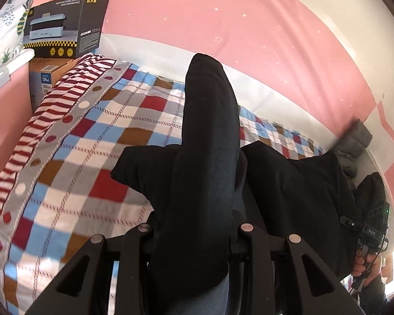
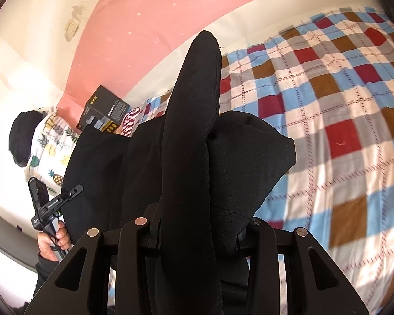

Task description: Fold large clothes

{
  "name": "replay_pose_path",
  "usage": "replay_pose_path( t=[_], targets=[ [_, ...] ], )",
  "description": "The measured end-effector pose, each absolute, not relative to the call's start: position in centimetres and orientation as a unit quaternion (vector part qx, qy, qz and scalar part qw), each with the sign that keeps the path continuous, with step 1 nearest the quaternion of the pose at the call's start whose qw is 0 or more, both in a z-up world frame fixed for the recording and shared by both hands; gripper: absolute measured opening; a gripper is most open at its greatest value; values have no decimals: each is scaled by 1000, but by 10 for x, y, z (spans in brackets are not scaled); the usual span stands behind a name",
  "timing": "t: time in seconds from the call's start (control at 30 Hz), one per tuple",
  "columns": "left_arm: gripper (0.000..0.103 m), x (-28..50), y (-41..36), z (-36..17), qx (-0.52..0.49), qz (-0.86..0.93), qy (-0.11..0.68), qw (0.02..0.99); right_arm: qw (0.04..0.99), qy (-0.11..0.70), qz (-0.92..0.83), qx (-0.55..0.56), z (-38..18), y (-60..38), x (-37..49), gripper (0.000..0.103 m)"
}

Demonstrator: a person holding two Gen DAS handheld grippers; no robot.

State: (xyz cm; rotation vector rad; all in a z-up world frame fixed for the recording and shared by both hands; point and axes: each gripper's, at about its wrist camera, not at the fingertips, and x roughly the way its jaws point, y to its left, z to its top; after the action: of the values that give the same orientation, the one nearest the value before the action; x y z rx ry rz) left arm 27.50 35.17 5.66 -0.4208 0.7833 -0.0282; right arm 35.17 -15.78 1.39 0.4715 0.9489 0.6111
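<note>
- Left gripper [image 1: 197, 236]: jaws clamped on a fold of the black garment [image 1: 289, 183], which stands up through the centre of the frame.
- Right gripper [image 2: 197, 233]: jaws likewise closed on the same garment, centre frame.
- Garment: its body hangs between both grippers above the checked bedspread [image 1: 105, 131].
- Upper left of the left view: an electric cooking pot box [image 1: 65, 26] on a cardboard carton [image 1: 47, 76].

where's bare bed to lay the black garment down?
Free: the checkered bedspread to the right of the black garment, and the stretch between it and the red-and-white striped cloth. Crowded: the corner with the black appliance box, and the grey padded jacket by the pink wall.
</note>
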Motion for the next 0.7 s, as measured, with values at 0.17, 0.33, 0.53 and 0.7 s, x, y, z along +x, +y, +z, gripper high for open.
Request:
replay_pose_path(
  t=[0.17,0.33,0.53,0.7],
  targets=[
    [32,313,375,18,-215,2,393,894,810,461,277,231,-18,-145,386,37],
    [37,334,398,-48,-220,55,436,871,793,508,230,246,-79,-152,402,46],
    [59,332,417,-82,-255,56,444,857,771,532,206,282,-111,-176,399,71],
    [58,311,436,-66,-312,56,419,851,805,518,183,222,-77,-180,382,71]
  ],
)
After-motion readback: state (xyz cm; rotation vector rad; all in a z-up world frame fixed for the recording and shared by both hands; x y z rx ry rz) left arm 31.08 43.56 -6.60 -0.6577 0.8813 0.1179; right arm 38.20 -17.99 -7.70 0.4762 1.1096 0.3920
